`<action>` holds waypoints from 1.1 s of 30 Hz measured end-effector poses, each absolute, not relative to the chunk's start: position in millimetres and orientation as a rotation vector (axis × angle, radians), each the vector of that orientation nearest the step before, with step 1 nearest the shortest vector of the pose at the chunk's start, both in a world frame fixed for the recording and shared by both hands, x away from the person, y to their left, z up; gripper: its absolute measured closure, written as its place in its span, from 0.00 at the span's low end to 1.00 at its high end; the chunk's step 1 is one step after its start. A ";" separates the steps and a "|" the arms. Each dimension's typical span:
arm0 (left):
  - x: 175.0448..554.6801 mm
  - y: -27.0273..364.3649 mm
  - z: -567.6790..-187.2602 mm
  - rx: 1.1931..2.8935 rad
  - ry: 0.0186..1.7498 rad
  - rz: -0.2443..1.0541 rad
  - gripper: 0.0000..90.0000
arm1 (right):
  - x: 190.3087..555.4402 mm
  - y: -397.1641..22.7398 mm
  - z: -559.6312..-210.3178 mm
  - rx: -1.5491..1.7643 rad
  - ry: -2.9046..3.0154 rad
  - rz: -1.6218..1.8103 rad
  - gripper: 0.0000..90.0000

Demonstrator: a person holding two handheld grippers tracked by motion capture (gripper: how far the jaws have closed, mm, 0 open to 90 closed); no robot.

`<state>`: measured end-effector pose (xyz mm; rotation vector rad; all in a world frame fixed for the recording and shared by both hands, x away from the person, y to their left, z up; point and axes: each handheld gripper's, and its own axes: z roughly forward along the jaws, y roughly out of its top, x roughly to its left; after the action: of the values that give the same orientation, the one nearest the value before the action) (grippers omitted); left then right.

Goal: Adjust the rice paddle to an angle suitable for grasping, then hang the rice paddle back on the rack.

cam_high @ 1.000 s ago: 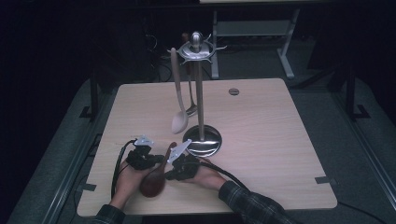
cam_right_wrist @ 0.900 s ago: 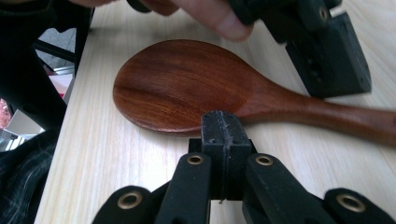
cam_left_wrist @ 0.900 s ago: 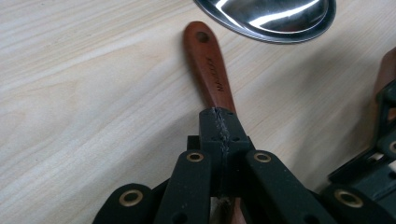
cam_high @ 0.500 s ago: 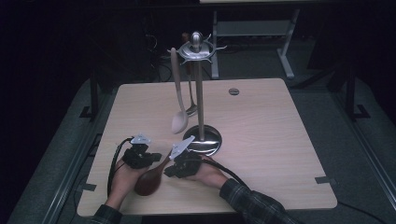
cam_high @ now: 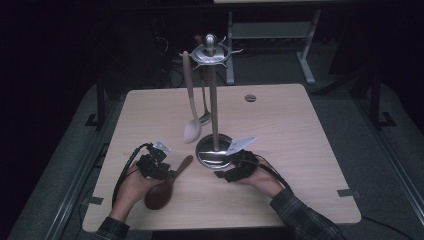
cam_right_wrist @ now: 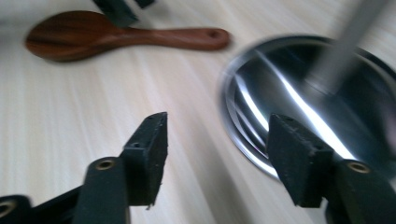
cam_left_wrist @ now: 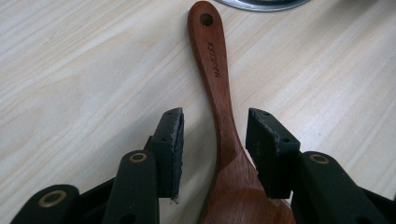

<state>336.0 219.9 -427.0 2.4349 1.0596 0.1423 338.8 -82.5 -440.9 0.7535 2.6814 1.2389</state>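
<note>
- Since the earlier frames, the right gripper (cam_high: 226, 175) has slid from beside the left gripper (cam_high: 161, 172) toward lower centre of the high view, next to the stand (cam_high: 214, 155); the wooden spoon (cam_high: 167, 182) now lies flat on the table (cam_high: 300, 150).
- Both sets of jaws have just been opening. The left jaws stand about half open astride the spoon's neck, pads clear of it in the left gripper view (cam_left_wrist: 219, 93). The right jaws are wide apart with nothing between them, over bare table and the stand's base (cam_right_wrist: 308, 98).
- The spoon sits at lower left of the high view, bowl toward the bottom edge, handle pointing up-right at the stand.
- It looks stiff, light and smooth; a polished finish could slip. The narrow neck or mid-handle seems the best hold; a hole at the handle tip suits a hook.
- A pale spoon (cam_high: 191, 125) hangs from the stand's top.
- The table is light wood grain, flat and matte, with a small round plug (cam_high: 250, 98) near its far edge.
- The room around is dark, with grey carpet and another table's legs at the upper right.
</note>
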 end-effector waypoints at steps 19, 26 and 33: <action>348.5 200.1 -437.8 2.563 1.110 0.092 0.80 | 340.4 -162.9 -444.3 1.026 2.520 1.180 0.35; 350.0 202.5 -437.7 2.553 1.143 0.097 0.86 | 343.2 -168.5 -444.8 1.049 2.497 1.191 0.35; 349.2 203.4 -438.0 2.543 1.142 0.101 0.87 | 345.8 -172.7 -445.2 1.071 2.477 1.199 0.35</action>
<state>349.2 203.4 -438.0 2.5425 1.1418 0.1009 345.8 -172.7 -445.2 1.0713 2.4769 1.1990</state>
